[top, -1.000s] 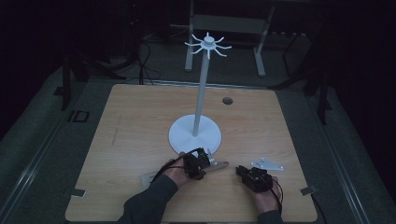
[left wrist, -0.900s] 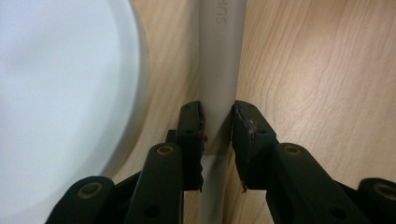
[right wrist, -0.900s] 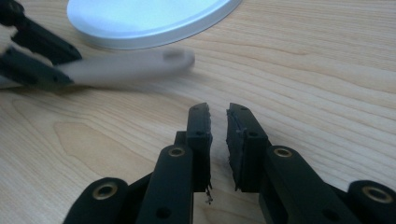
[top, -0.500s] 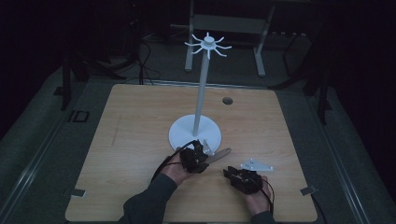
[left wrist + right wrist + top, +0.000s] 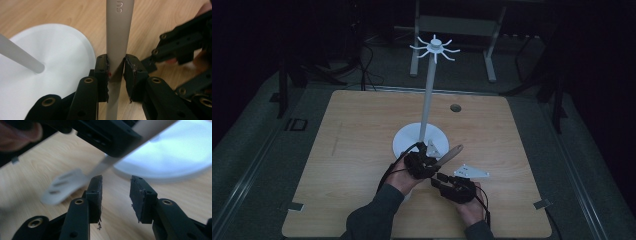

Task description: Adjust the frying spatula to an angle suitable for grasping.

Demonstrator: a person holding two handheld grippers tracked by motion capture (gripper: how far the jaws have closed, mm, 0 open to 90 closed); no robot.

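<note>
A white hanging stand rises from a round base (image 5: 404, 142) on the wooden table, its pole (image 5: 427, 100) ending in a ring of hooks (image 5: 435, 48). My left gripper (image 5: 423, 165) is just in front of the base, shut on the grey handle (image 5: 119, 37) of a slotted spatula. The handle (image 5: 452, 153) points up and to the right. In the right gripper view the spatula's slotted head (image 5: 62, 186) lies low over the table beside my right gripper (image 5: 116, 192), which is open with nothing between its jaws. My right gripper (image 5: 447, 184) is close behind the left one.
The stand's base (image 5: 50, 62) and pole (image 5: 20, 57) lie left of the held handle. A small round hole (image 5: 455, 107) sits in the table's far right part. Bare wood spreads to the left and right (image 5: 337, 150). Metal clips mark the front corners (image 5: 294, 206).
My right gripper has moved left, up close to the left one. The left gripper has edged toward the stand and the spatula handle has tilted upward.
</note>
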